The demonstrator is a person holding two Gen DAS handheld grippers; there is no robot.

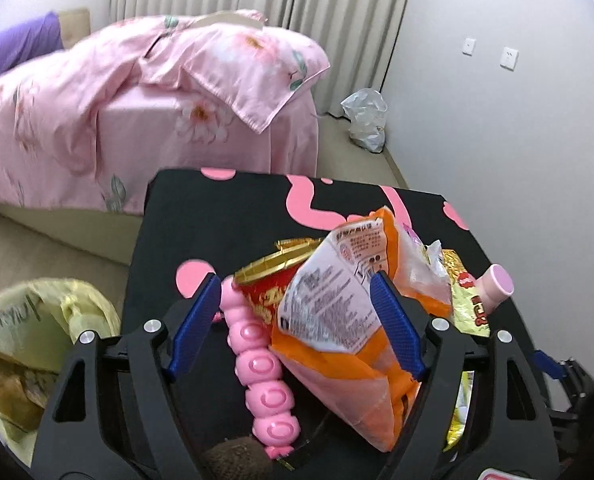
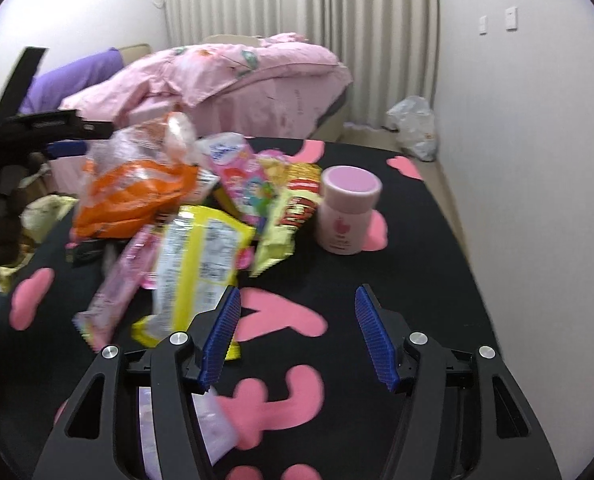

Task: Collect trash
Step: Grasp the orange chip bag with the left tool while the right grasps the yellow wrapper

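Tongs: our left tongs [image 1: 297,312] gape around orange packet [image 1: 337,320]; right tongs [image 2: 297,332] spread wide, empty, over worktop [image 2: 437,240].

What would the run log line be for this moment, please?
left hand-held gripper: open around orange crinkled plastic snack bag | right hand-held gripper: open, empty | pink cylindrical plastic bottle: upright

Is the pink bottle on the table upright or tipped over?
Upright. In the right wrist view the pink bottle stands on its base on the black and pink table, flat cap facing up, just right of the snack wrappers.
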